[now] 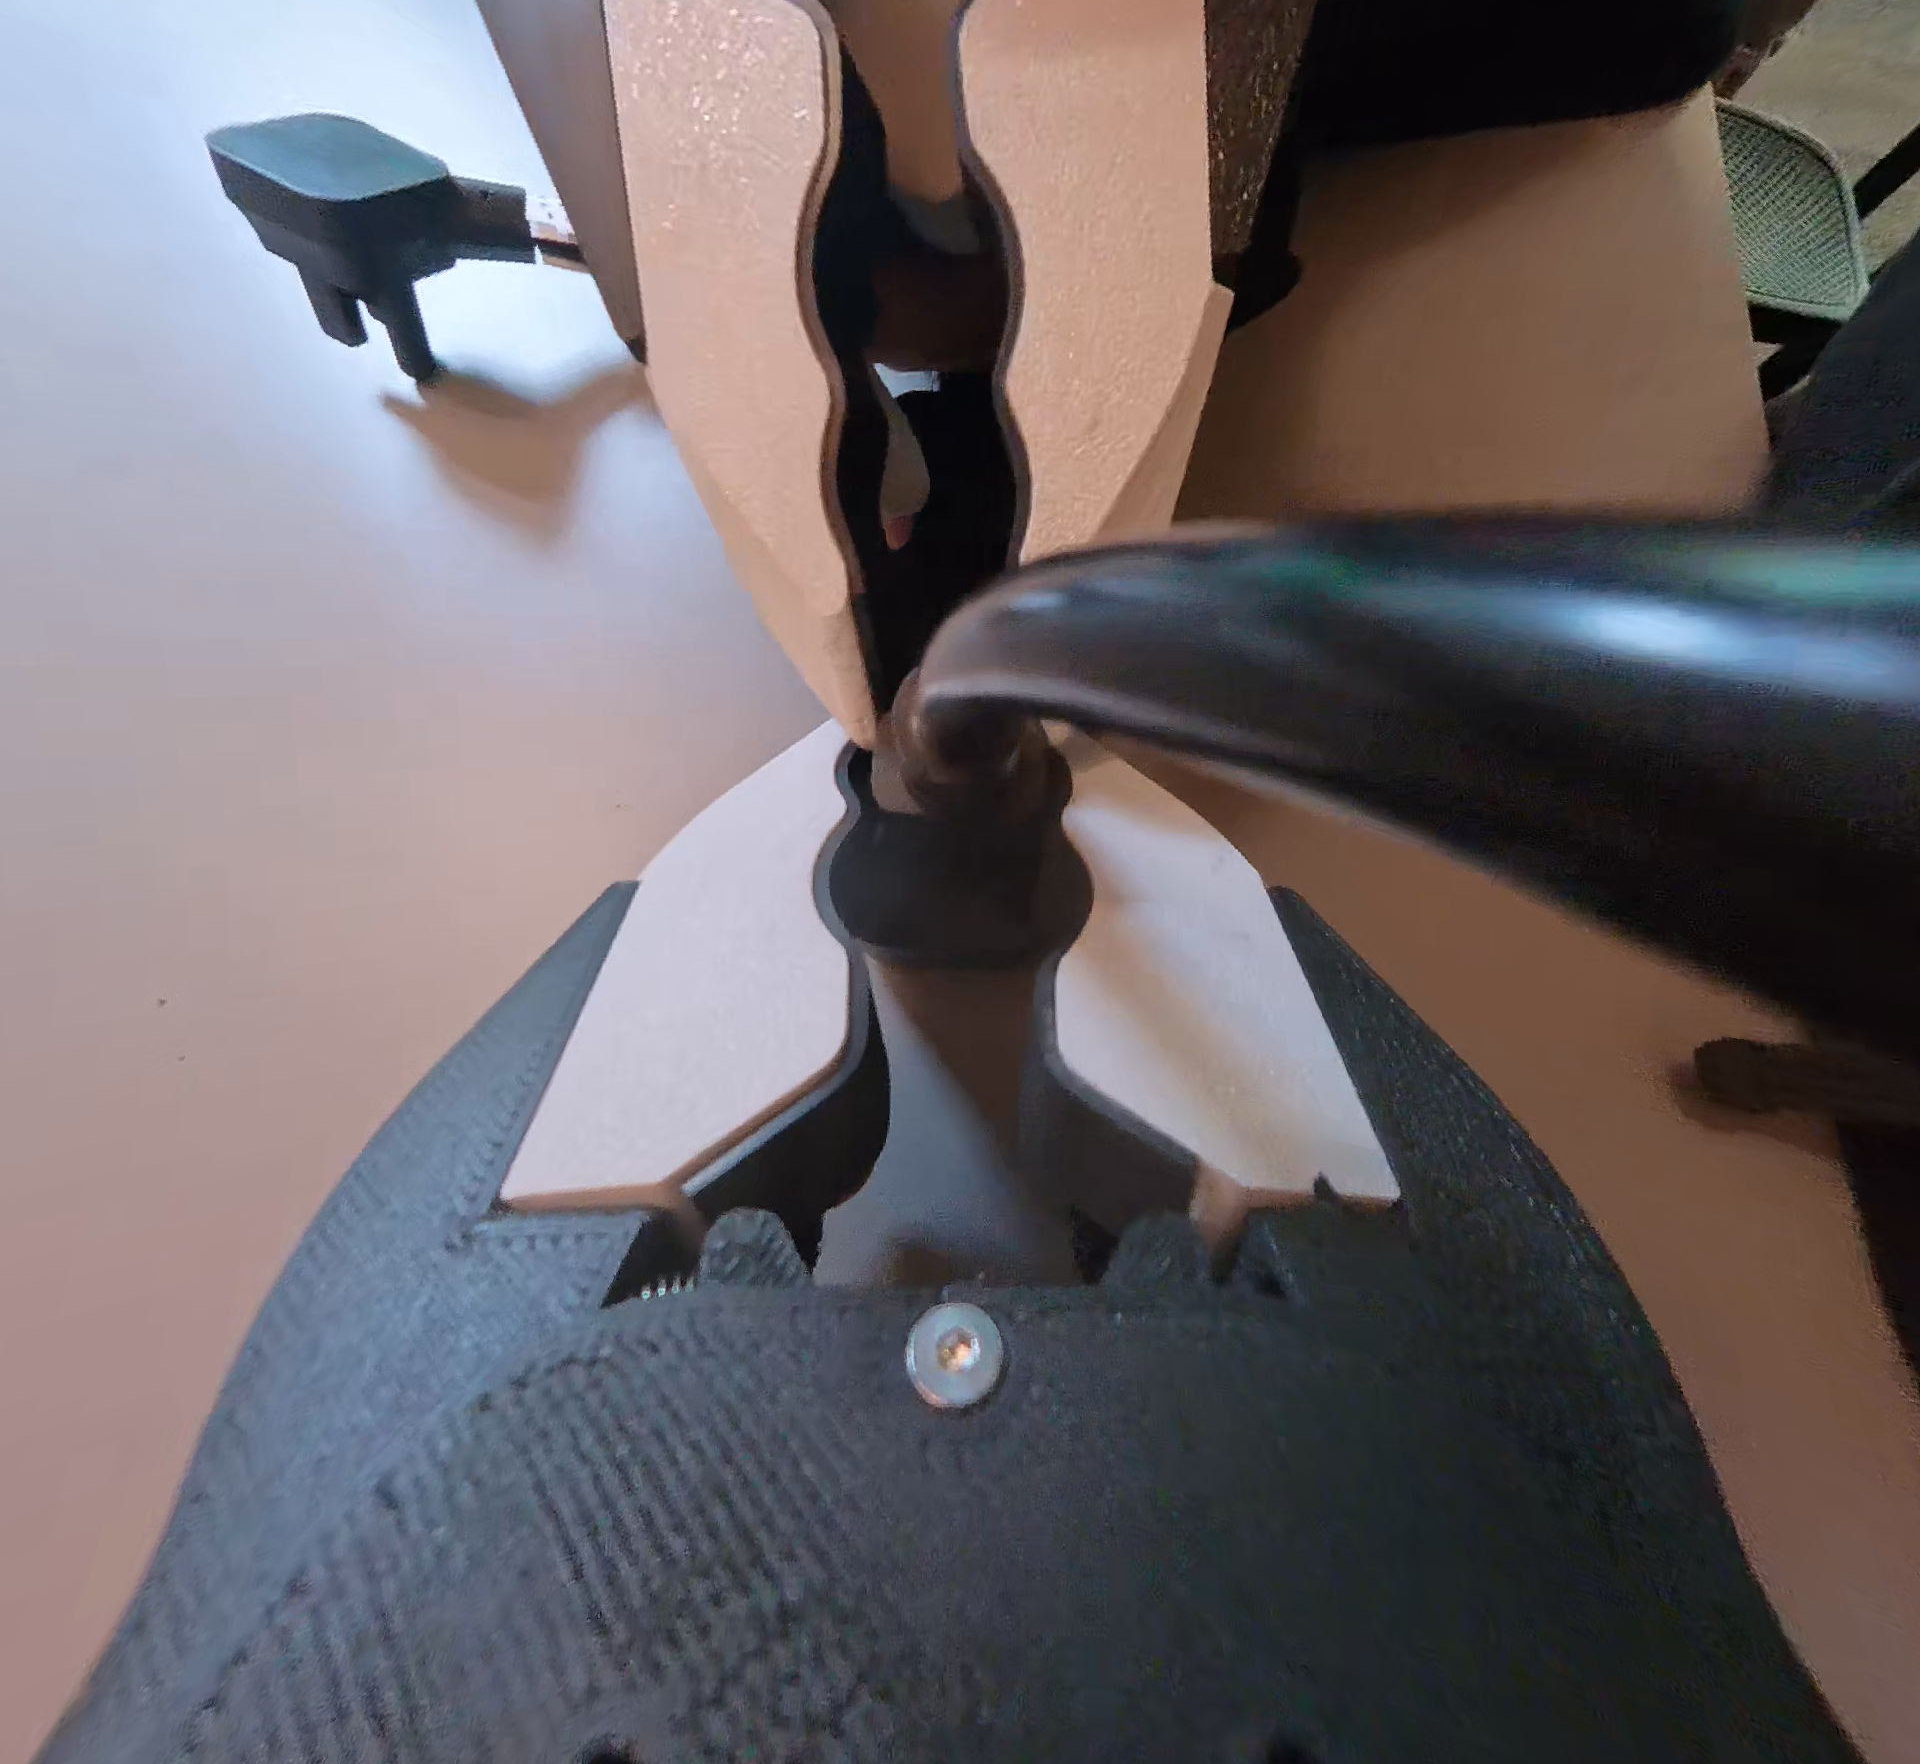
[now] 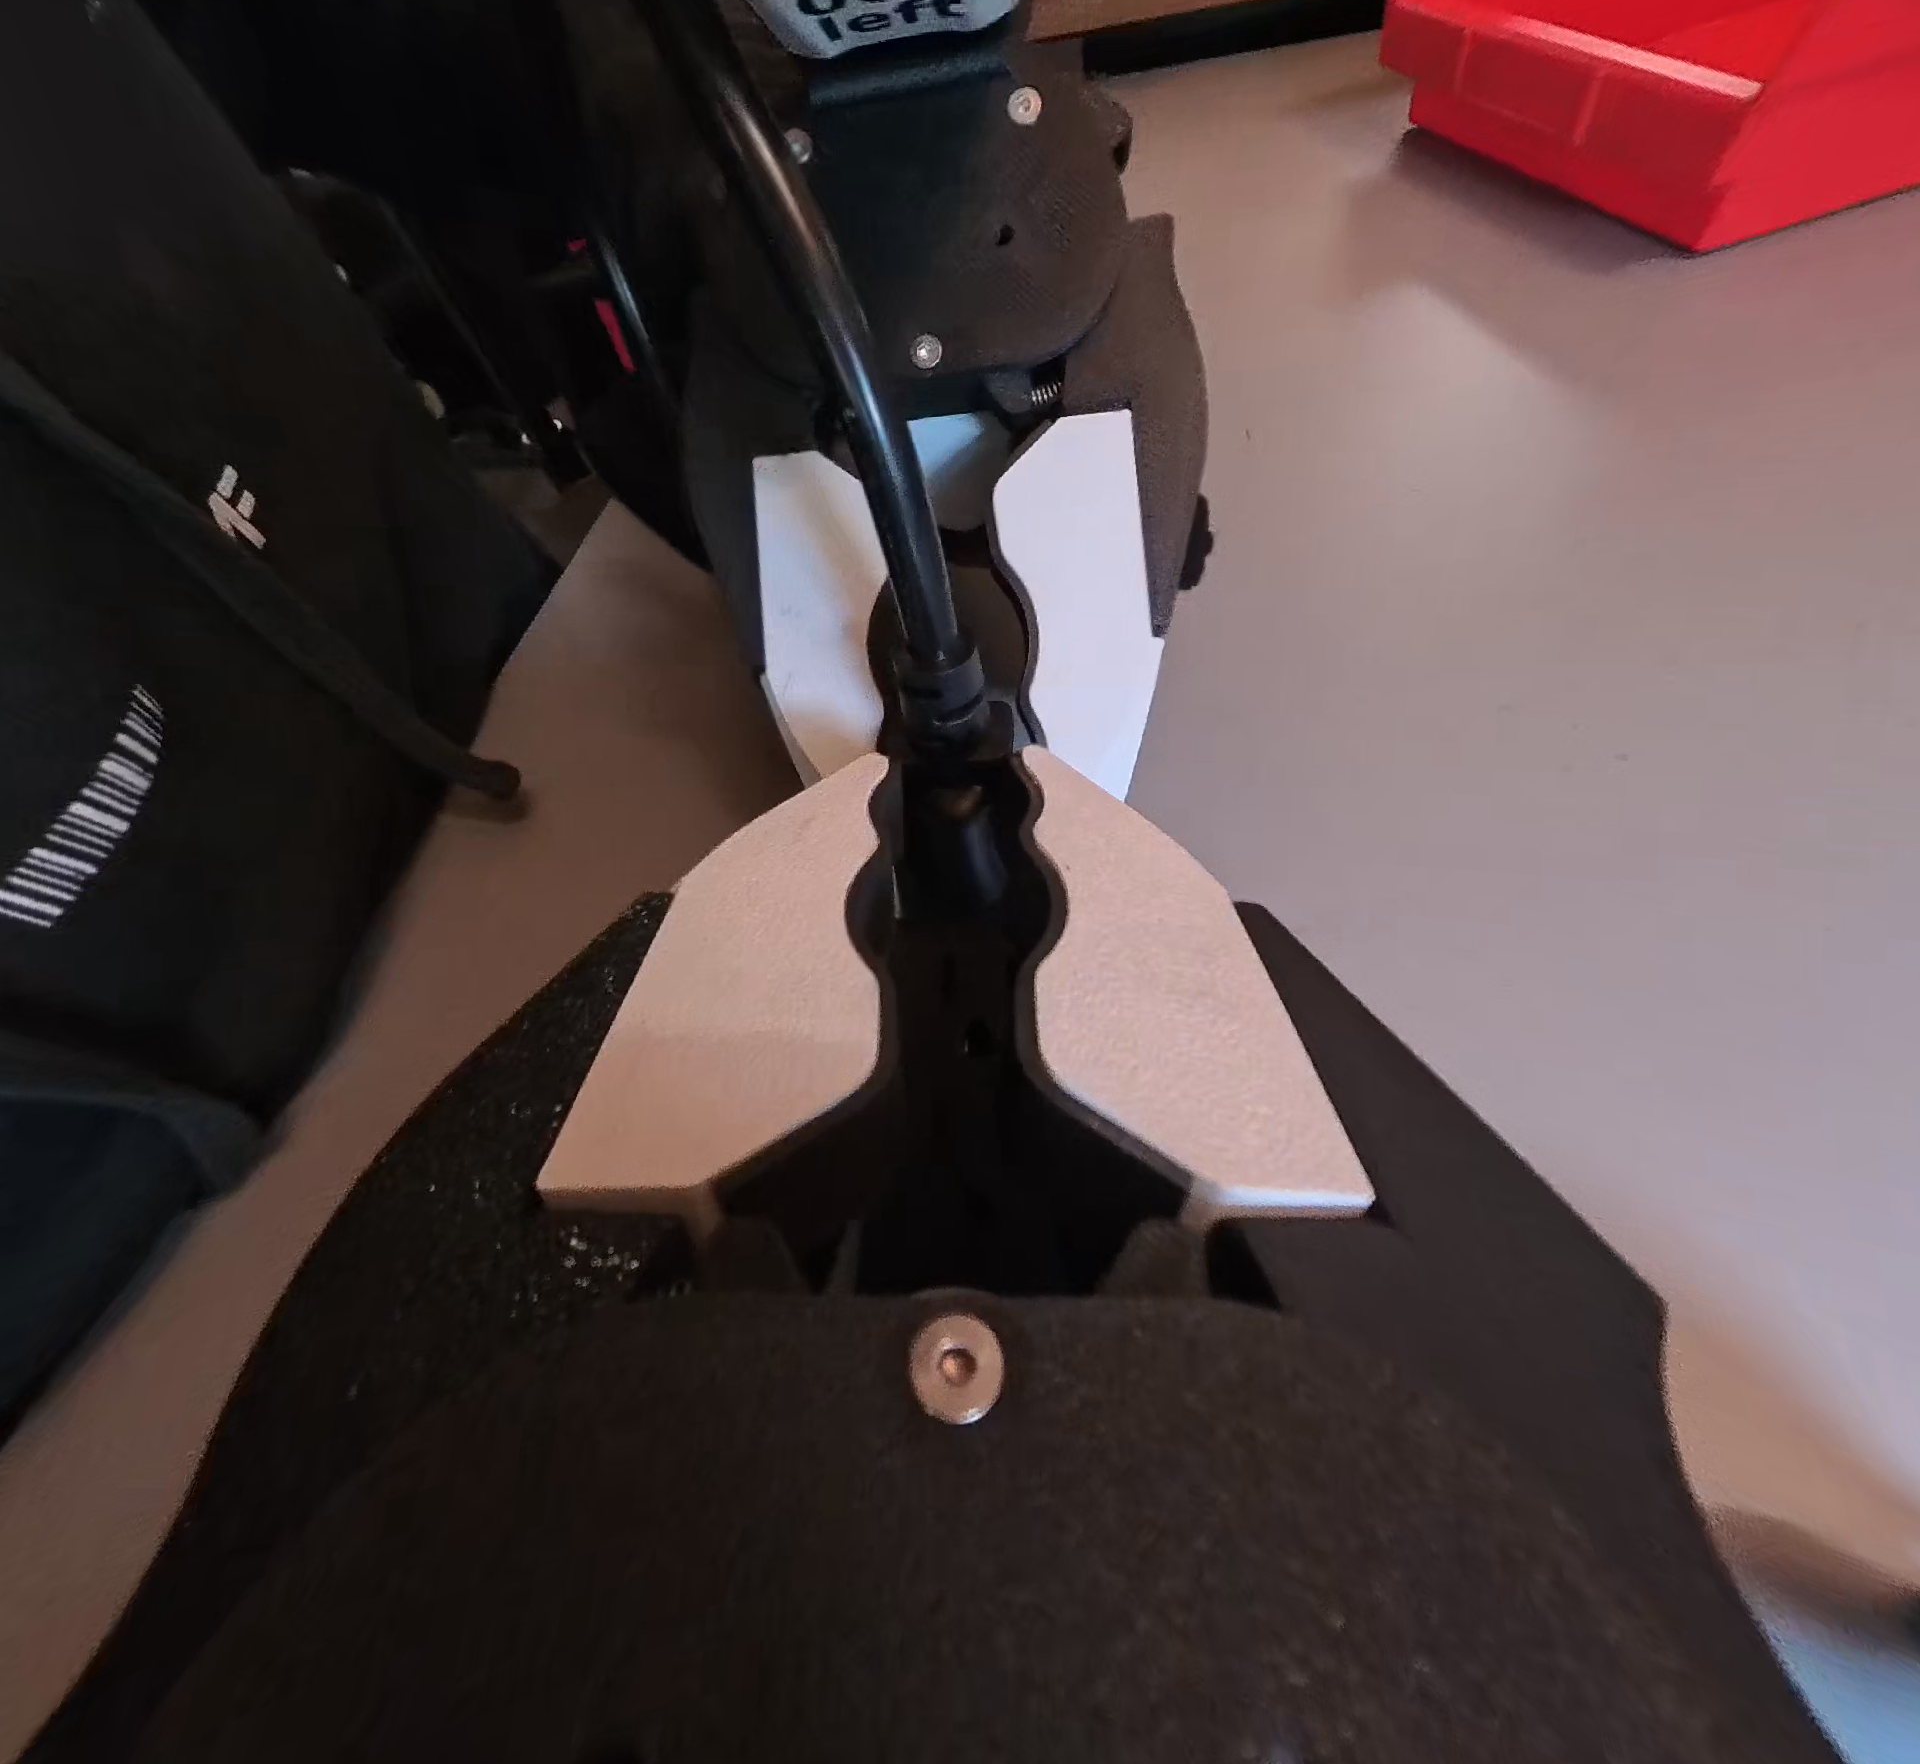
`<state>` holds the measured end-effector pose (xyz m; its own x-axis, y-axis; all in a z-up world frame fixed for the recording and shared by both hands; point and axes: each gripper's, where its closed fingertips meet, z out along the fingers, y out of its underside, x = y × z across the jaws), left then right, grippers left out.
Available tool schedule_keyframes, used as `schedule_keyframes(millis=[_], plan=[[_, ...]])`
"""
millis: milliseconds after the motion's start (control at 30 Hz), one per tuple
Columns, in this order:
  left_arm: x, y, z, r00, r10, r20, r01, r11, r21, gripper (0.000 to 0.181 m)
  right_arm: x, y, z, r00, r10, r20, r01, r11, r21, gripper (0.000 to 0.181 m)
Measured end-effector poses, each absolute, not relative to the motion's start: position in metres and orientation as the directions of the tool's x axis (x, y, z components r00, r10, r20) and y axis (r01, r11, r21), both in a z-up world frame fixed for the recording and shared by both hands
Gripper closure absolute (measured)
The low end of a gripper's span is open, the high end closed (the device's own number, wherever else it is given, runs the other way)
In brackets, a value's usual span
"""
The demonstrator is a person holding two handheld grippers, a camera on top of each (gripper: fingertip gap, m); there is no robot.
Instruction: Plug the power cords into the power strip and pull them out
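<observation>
The power cord [image 1: 1455, 675], black and glossy, sweeps in from the right in the left wrist view, its end pinched in the jaws of the left gripper [image 1: 951, 841]. The right gripper [image 1: 883, 706] faces it tip to tip above the tabletop [image 1: 312, 779]. A black plug [image 1: 332, 208] lies apart, at upper left.

In the right wrist view, the right gripper [image 2: 951, 769] has its jaws pressed onto the cord's ribbed end [image 2: 951, 686], which the left gripper [image 2: 935, 665] also holds. A red bin [image 2: 1662, 31] sits at upper right.
</observation>
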<state>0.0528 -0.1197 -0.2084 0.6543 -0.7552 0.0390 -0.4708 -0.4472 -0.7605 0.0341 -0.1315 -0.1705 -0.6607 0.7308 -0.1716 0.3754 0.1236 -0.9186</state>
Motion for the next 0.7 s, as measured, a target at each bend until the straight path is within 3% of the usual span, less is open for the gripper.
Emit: schedule_keyframes(millis=[267, 500, 700], plan=[[0.049, -0.137, -0.207, 0.604, -0.797, 0.027, -0.597, -0.475, -0.647, 0.144, 0.041, -0.135, -0.176, -0.703, 0.71, -0.043, 0.317, 0.259, -0.912, 0.164], [0.041, -0.138, -0.211, 0.605, -0.796, -0.003, -0.658, -0.498, -0.565, 0.148, 0.037, -0.136, -0.176, -0.683, 0.73, -0.004, 0.316, 0.291, -0.903, 0.164], [0.042, -0.137, -0.211, 0.619, -0.786, 0.004, -0.635, -0.503, -0.586, 0.148, 0.031, -0.141, -0.175, -0.639, 0.768, -0.043, 0.353, 0.244, -0.903, 0.157]])
